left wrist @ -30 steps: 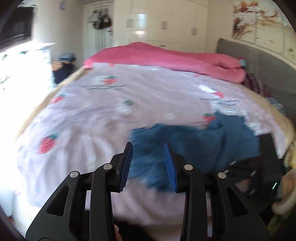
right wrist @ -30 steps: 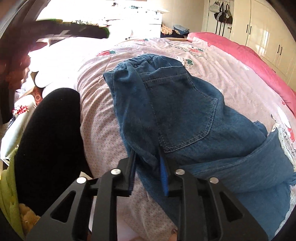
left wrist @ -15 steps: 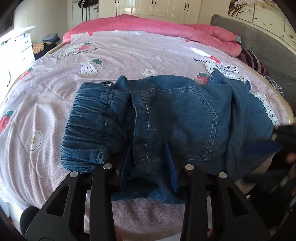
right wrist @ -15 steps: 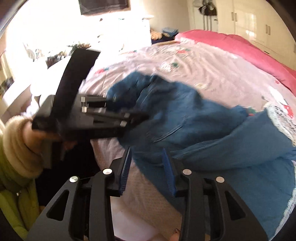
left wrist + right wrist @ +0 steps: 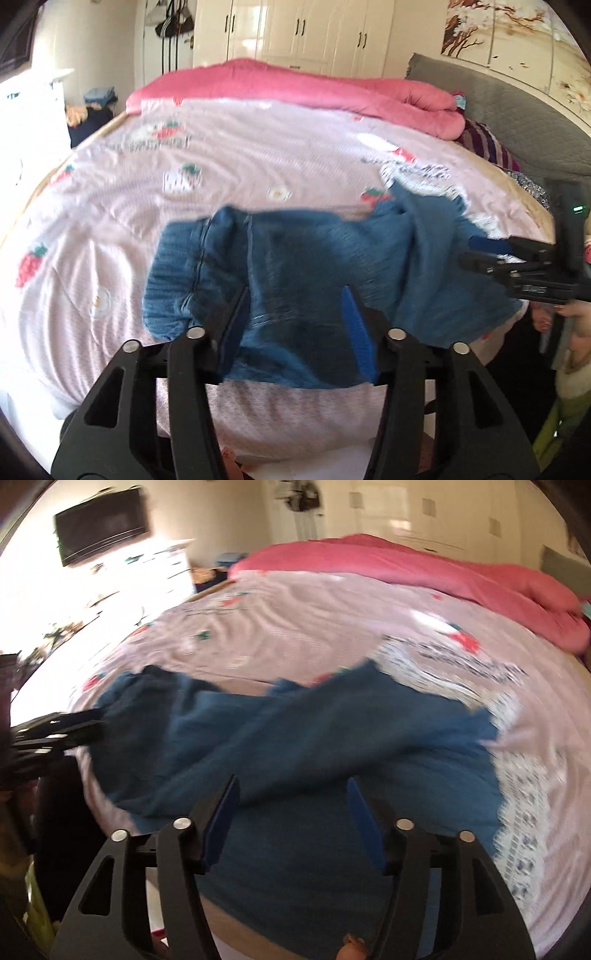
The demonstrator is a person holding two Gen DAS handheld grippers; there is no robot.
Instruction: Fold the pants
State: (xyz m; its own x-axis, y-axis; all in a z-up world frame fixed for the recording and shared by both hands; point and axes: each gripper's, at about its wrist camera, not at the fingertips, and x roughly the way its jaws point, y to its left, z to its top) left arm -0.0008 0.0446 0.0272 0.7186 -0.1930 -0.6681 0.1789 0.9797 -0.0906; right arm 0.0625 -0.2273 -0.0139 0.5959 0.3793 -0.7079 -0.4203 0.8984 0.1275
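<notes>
Blue denim pants (image 5: 295,258) lie crumpled across the near edge of the bed, elastic waistband to the left. My left gripper (image 5: 295,306) hovers over their near edge, jaws opening, with denim lying loose between the pads and not pinched. Its fingers (image 5: 74,723) show at the left edge of the right wrist view. My right gripper (image 5: 291,794) is over the leg end of the pants (image 5: 295,731), jaws also opening, cloth below them but not gripped. The left wrist view shows the right gripper (image 5: 480,251) at the pants' right end. Both views are motion-blurred.
The bed has a pink strawberry-print sheet (image 5: 184,166) and a rolled pink blanket (image 5: 295,85) along its far side. A grey headboard (image 5: 498,99) and striped pillow (image 5: 487,144) are at the right. A wall TV (image 5: 99,524) and a white dresser (image 5: 166,568) stand left.
Both grippers' jaws have spread wider. The right gripper let go of the denim edge it pinched and swung right along the pants. The left gripper drew back slightly.
</notes>
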